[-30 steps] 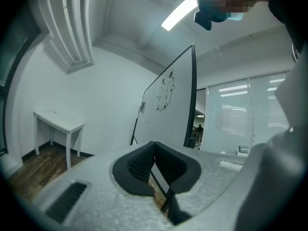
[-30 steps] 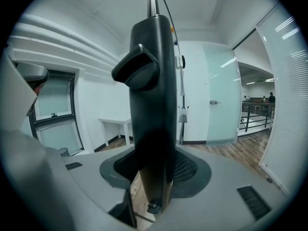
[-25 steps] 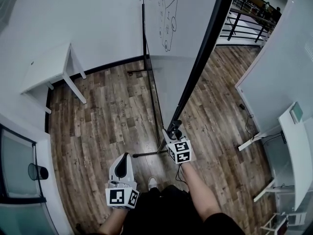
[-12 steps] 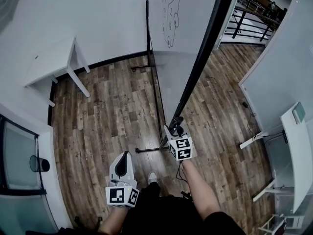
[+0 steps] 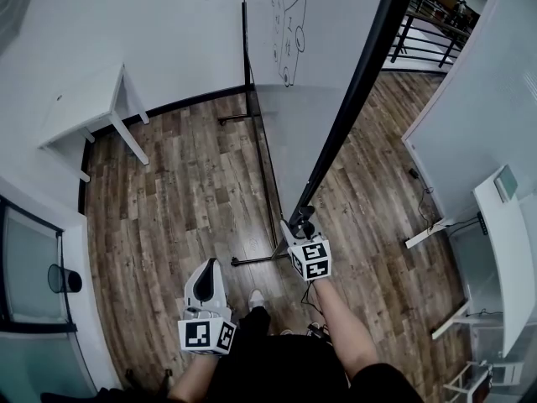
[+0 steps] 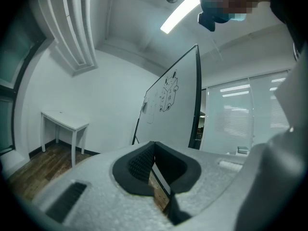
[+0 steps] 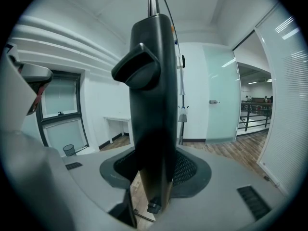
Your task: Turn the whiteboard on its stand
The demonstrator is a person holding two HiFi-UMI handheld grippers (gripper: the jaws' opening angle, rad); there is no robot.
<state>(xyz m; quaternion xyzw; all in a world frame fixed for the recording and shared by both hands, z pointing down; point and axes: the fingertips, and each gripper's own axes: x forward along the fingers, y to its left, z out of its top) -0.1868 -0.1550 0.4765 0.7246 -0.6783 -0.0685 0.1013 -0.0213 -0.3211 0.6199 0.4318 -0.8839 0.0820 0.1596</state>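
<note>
Left gripper (image 5: 207,269) at 7 o'clock: jaws together, empty. Right gripper (image 5: 299,229) at 5 o'clock clamped on whiteboard (image 5: 336,23) dark frame edge, by knob (image 7: 137,67). Long edge runs from grip toward 1 o'clock – white face on 9 o'clock side. Sketch (image 5: 289,23) at far end, no readable words. Open wood floor (image 5: 185,191) at 10 o'clock – white table (image 5: 80,112) beyond.

1. The person is wearing a dark short-sleeved top (image 5: 281,368) and a white shoe (image 5: 256,297).
2. The left gripper (image 5: 207,267) is showing a pale grey speckled plastic shell and black ribbed pads (image 6: 139,161).
3. The right gripper (image 5: 299,223) is showing the same grey shell, with slotted vents (image 7: 252,201).
4. Each gripper is carrying a white cube with black square markers (image 5: 311,259).
</note>
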